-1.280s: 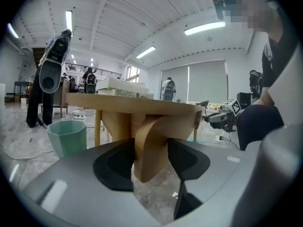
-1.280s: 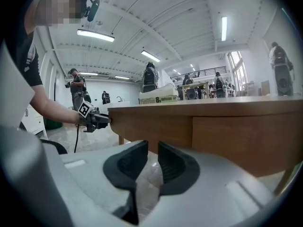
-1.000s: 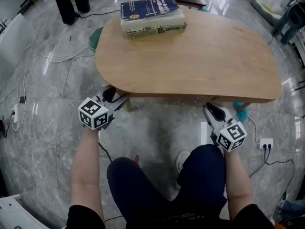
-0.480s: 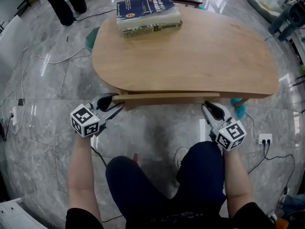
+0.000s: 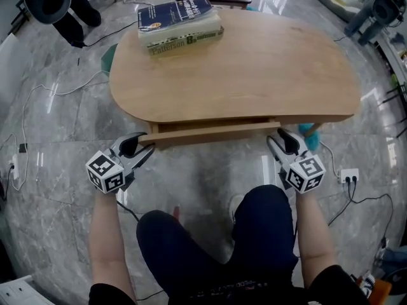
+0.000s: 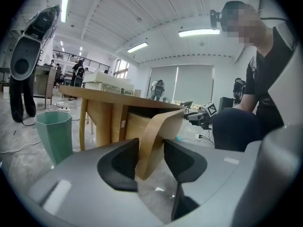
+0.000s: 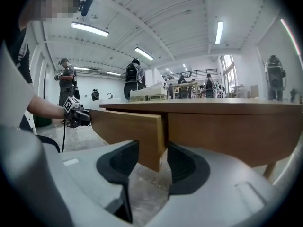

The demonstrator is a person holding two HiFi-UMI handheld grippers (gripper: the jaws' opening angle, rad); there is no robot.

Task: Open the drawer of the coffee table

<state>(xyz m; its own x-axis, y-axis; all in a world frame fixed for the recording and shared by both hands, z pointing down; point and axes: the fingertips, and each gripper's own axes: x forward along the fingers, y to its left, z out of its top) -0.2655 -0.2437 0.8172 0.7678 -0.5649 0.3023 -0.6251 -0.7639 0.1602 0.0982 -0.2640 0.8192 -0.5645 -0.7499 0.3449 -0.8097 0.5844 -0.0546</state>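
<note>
Drawer now slid partly out beneath table; left gripper pinches its end, right gripper jaws just spread, releasing.

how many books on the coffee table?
2, stacked at the far left end of the coffee table: blue book on top, thicker pale-spined book beneath it. Nothing else seems hidden.

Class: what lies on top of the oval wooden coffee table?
Two stacked books at the far left edge of the wooden table: a blue-covered book lying on a thicker pale book. The blue book covers the pale one's front.
</note>
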